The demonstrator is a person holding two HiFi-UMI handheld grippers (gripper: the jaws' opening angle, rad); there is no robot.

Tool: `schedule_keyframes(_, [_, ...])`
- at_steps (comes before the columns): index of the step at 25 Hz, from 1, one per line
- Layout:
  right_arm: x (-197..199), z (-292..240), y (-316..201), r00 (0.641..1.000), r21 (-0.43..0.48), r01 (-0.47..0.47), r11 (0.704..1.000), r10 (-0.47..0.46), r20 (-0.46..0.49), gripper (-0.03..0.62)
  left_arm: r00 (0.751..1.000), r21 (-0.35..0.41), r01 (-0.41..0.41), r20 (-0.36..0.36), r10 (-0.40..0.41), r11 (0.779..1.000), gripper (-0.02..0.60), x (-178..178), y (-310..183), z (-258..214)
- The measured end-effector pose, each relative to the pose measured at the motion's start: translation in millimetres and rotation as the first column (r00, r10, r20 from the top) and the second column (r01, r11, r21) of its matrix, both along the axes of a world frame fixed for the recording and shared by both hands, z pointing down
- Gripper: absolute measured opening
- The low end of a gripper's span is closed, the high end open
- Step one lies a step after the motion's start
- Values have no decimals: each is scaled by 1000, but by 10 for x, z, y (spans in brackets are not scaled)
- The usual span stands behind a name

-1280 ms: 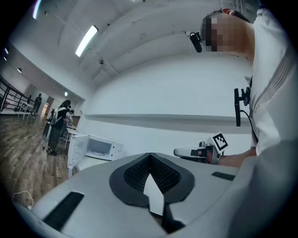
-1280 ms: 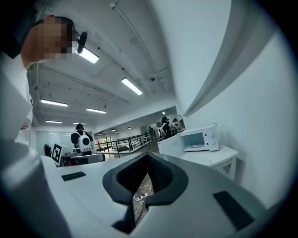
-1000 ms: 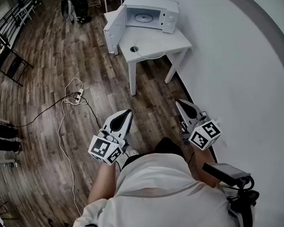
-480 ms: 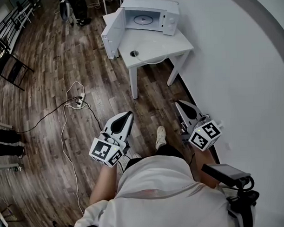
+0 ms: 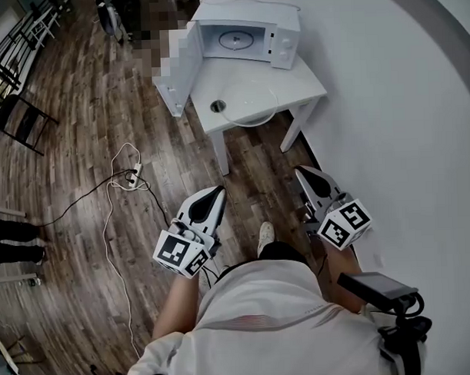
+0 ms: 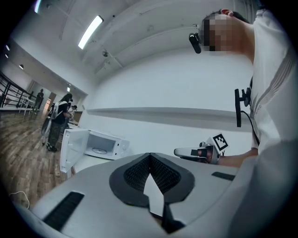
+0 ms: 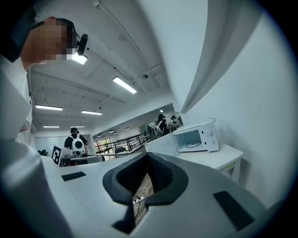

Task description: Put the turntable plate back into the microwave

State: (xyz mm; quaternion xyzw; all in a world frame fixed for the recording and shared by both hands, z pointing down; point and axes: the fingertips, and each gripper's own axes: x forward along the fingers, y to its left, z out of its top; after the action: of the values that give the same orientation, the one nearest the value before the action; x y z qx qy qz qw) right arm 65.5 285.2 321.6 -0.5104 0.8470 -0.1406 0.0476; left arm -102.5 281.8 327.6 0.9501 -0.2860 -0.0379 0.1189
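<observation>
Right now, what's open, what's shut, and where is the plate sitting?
Microwave: door swung wide open.
Glass plate: lying flat on the white table, outside the microwave.
Left gripper: shut, holding nothing.
Right gripper: shut, holding nothing.

One microwave (image 5: 252, 9) stands at the top centre of the head view, on one white table (image 5: 308, 82). One clear plate (image 5: 253, 104) lies on that table, with one small dark ring (image 5: 217, 106) just left of it. Two grippers show in the lower half: the left gripper (image 5: 217, 190) and the right gripper (image 5: 301, 171). One shoe (image 5: 264, 237) shows between them. On the floor at left are one power strip (image 5: 131, 157) and, further up, one black chair (image 5: 17, 106).
</observation>
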Motion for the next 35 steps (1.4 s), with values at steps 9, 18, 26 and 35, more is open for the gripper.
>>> schedule_keyframes(9, [685, -35, -816, 998, 11, 55, 998, -55, 22, 3, 996, 28, 86, 24, -87, 996, 11, 600, -781, -142])
schedule_keyframes(18, [1044, 96, -1297, 993, -9, 103, 995, -102, 65, 3, 987, -5, 148, 59, -147, 989, 11, 912, -1204, -48])
schedule_keyframes(26, [984, 203, -1571, 995, -40, 91, 995, -89, 40, 3, 993, 3, 113, 28, -113, 994, 11, 927, -1618, -43])
schedule_keyframes(35, [642, -21, -2184, 1000, -4, 19, 1000, -19, -5, 3, 996, 89, 49, 75, -56, 995, 11, 613, -2362, -73])
